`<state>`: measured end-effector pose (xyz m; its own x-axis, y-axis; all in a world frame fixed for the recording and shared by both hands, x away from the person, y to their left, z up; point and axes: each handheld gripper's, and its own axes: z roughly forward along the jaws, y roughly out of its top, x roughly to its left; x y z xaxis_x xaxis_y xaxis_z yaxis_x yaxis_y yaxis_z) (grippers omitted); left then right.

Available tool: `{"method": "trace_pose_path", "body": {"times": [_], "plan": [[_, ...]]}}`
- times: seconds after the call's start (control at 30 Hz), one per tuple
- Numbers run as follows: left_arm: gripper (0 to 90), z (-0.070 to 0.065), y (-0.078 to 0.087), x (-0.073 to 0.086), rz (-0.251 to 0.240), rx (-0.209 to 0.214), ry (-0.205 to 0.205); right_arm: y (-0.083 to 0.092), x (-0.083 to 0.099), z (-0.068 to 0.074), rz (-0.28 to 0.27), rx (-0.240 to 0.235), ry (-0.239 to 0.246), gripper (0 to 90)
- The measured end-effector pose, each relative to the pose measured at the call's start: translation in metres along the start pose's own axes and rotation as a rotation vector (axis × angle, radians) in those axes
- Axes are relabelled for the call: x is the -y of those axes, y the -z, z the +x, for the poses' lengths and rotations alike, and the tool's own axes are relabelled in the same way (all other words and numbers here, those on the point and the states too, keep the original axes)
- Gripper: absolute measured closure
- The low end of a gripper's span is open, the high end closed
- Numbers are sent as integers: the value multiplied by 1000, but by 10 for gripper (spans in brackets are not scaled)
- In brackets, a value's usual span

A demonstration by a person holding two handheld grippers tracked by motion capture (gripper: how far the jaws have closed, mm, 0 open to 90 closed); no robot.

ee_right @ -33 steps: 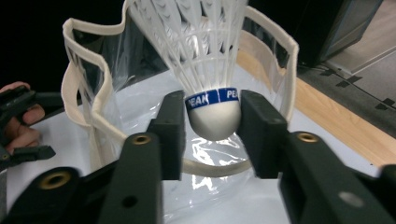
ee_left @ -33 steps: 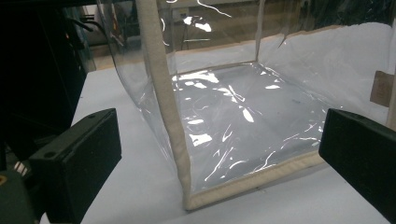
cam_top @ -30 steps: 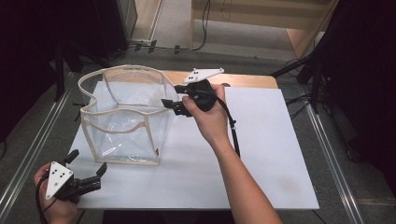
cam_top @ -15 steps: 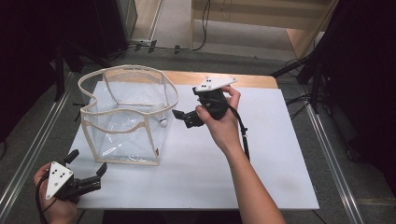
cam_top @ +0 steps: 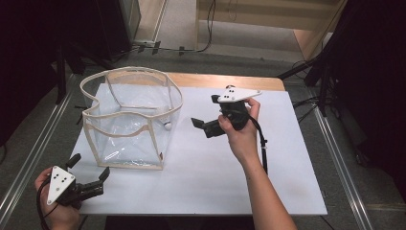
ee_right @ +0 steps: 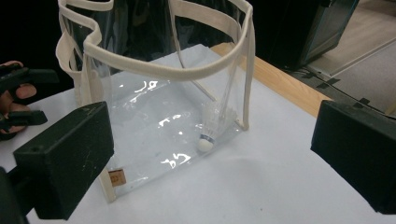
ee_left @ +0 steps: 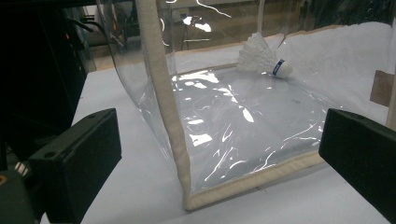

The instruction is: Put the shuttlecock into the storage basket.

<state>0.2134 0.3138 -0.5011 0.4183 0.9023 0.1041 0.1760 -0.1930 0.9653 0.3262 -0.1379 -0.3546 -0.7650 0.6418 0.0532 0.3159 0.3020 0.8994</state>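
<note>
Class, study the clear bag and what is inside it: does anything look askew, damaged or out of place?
The clear bag has a wavy, sagging rim, so it stands a little misshapen. The shuttlecock inside lies on its side on the bag's floor. Nothing looks damaged or spilled.

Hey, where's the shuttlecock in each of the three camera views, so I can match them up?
High view: the shuttlecock is left of centre, inside the clear bag by its right wall.
Left gripper view: upper right, lying at the bag's far side, cork pointing right.
Right gripper view: centre, seen through the bag's wall, cork down.
Shared landmark: the bag's cream fabric trim.
</note>
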Motion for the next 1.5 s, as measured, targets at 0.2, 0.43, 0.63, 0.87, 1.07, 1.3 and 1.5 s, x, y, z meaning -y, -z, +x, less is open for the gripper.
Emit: {"method": "trace_pose_path", "body": {"times": [0.2, 0.43, 0.63, 0.87, 1.07, 1.3, 1.5], "plan": [[0, 0, 0, 0, 0, -1, 0, 7, 10, -3, -4, 2, -2, 0], [0, 0, 0, 0, 0, -1, 0, 14, 21, -6, -1, 10, -4, 0], [0, 0, 0, 0, 1, -1, -2, 21, 31, -9, -3, 23, -15, 0], [0, 0, 0, 0, 0, -1, -2, 30, 44, -12, -4, 34, -26, 0], [0, 0, 0, 0, 0, -1, -2, 36, 56, -15, -2, 43, -32, 0], [0, 0, 0, 0, -1, -2, -2, 44, 70, -18, -1, 55, -44, 0], [0, 0, 0, 0, -2, -2, 0, 50, 83, -20, -7, 67, -57, 0]]}}
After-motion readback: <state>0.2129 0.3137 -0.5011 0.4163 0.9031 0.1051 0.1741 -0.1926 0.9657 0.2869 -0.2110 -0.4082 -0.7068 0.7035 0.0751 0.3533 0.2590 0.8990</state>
